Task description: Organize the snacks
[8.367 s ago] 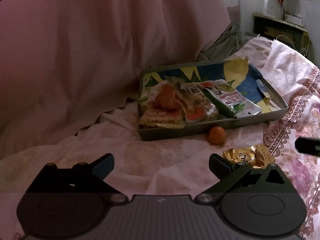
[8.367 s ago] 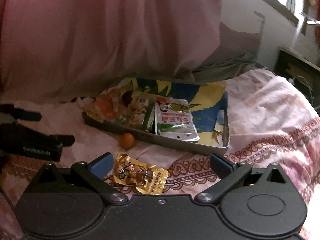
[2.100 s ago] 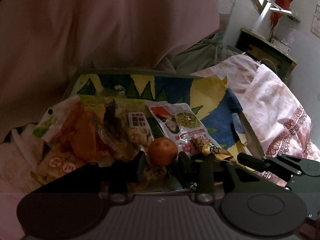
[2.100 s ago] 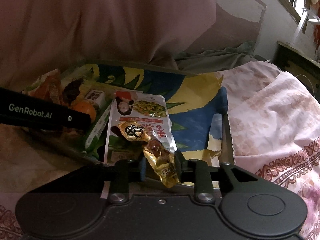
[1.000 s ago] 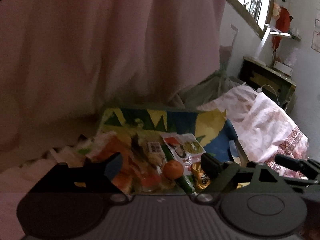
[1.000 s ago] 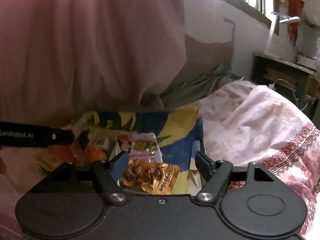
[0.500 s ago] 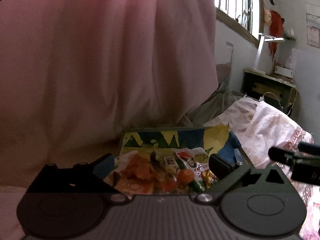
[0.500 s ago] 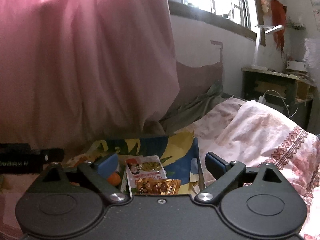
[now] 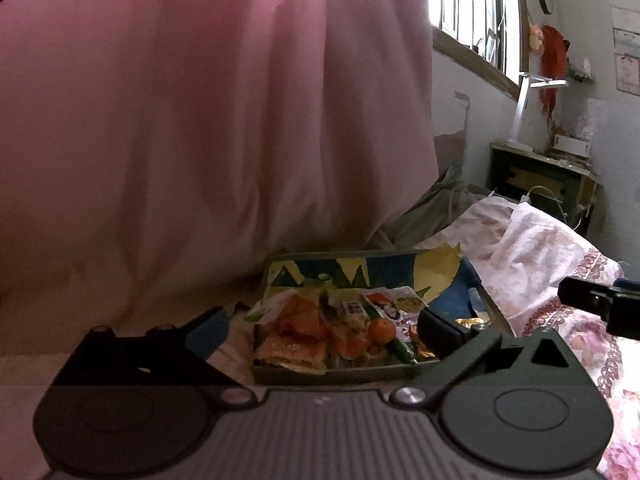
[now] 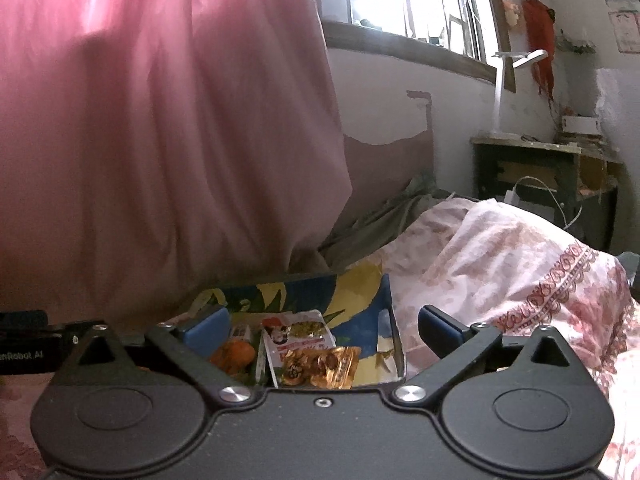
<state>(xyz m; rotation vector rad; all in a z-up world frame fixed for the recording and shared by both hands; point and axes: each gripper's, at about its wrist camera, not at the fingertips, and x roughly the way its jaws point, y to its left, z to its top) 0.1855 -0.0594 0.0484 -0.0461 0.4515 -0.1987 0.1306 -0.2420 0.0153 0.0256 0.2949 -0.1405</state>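
Left wrist view, claw state: we read the left gripper (image 9: 320,330) as spread wide and empty.
Left wrist view, tray: the tray (image 9: 328,374) lies on the bedding just ahead of the fingertips, with the snacks inside it.
Left wrist view, orange: the small orange (image 9: 381,330) sits ahead, nearer the right-hand finger. We judge it firm, round and prone to roll; take it across its widest part.
Left wrist view, packets: the orange-red packets (image 9: 298,330) lie ahead, toward the left-hand finger. We judge them light, soft and crinkly; pinch a sealed edge.

Right wrist view, claw state: the right gripper (image 10: 322,330) is likewise parted, with nothing between its fingers.
Right wrist view, gold wrapper: the gold wrapper (image 10: 320,366) lies in the tray, below and between the fingers. We judge it light, slick foil; grip the flat end.
Right wrist view, white pouch: the white pouch (image 10: 298,336) lies flat beneath it. We judge it limp; lift by a corner.
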